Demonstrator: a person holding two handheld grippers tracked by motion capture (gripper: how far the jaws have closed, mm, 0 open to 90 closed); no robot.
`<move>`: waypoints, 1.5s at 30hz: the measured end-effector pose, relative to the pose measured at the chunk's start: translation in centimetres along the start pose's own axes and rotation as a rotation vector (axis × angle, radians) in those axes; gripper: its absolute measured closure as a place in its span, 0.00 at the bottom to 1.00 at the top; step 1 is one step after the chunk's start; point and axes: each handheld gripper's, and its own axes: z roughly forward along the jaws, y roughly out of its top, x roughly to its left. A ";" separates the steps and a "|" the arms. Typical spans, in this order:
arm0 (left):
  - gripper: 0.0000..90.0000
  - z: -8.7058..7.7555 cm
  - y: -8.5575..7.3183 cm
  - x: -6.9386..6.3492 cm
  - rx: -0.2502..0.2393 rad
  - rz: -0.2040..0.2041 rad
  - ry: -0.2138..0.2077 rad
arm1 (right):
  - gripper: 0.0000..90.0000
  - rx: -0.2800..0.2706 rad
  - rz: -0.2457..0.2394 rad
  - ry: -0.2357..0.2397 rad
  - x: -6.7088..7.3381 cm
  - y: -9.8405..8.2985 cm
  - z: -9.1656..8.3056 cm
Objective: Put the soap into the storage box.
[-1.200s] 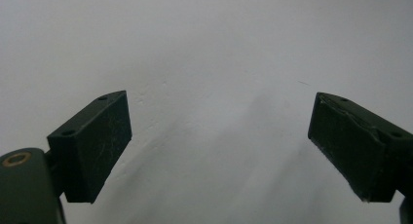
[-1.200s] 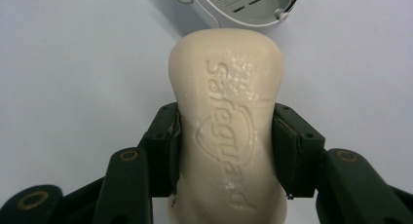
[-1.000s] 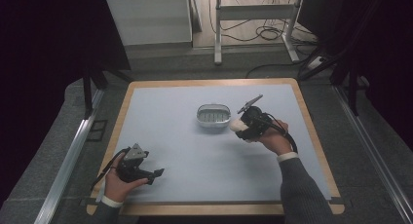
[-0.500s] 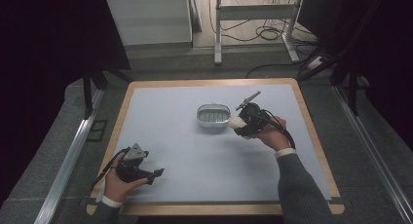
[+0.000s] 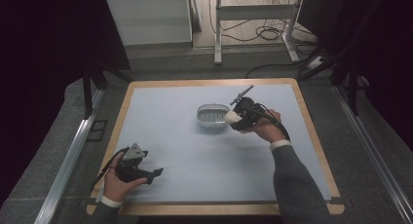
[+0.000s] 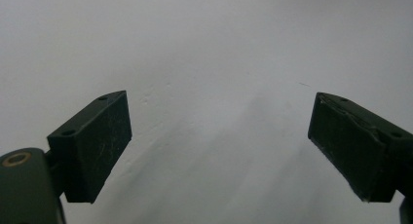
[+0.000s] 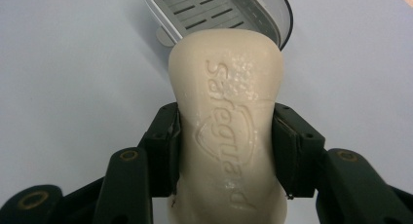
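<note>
A cream bar of soap (image 7: 229, 107) stamped "Safeguard" is clamped between the jaws of my right gripper (image 7: 225, 146), which is shut on its narrow waist. In the high view the soap (image 5: 230, 117) hangs at the right rim of a grey slotted soap dish (image 5: 212, 116) near the table's middle, with the right gripper (image 5: 234, 118) just right of the dish. The dish (image 7: 224, 12) lies just beyond the soap's tip. My left gripper (image 5: 155, 174) rests near the front left of the table, open, with only bare mat between its pads (image 6: 100, 141).
The pale blue mat (image 5: 195, 156) covers the table inside a wooden border (image 5: 311, 136). A metal rail (image 5: 68, 160) runs along the left side. Cables and a table frame (image 5: 253, 19) sit on the floor beyond the far edge.
My right gripper has carried the soap a little left and toward the dish. The left gripper has not moved.
</note>
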 end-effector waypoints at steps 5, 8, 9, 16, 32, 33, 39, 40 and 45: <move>0.10 0.0 0.0 0.0 -0.001 -0.001 -0.001 | 0.55 0.010 -0.018 -0.010 -0.2 0.6 0.2; 0.10 -0.2 0.0 0.1 -0.004 -0.003 0.003 | 0.55 0.013 -0.034 -0.012 -0.4 1.2 0.6; 0.10 -0.2 0.0 0.1 -0.004 -0.003 0.003 | 0.55 0.013 -0.034 -0.012 -0.4 1.2 0.6; 0.10 -0.2 0.0 0.1 -0.003 -0.002 0.005 | 0.55 0.025 -0.046 0.000 -0.7 2.2 1.4; 0.10 -0.3 0.0 0.1 -0.006 -0.003 0.003 | 0.55 0.022 -0.086 0.004 -1.0 4.0 1.9; 0.10 -0.3 0.0 0.1 -0.006 -0.003 0.003 | 0.55 0.020 -0.087 0.006 -1.0 4.0 2.0; 0.10 -0.3 0.0 0.2 -0.007 -0.004 0.004 | 0.55 0.027 -0.102 0.010 -1.1 4.7 2.5; 0.10 -0.3 0.0 0.2 -0.008 -0.004 0.003 | 0.55 0.031 -0.106 0.011 -1.1 4.9 2.6; 0.10 -0.2 0.0 0.1 -0.007 -0.003 0.003 | 0.55 0.032 -0.116 0.014 -1.0 5.8 3.0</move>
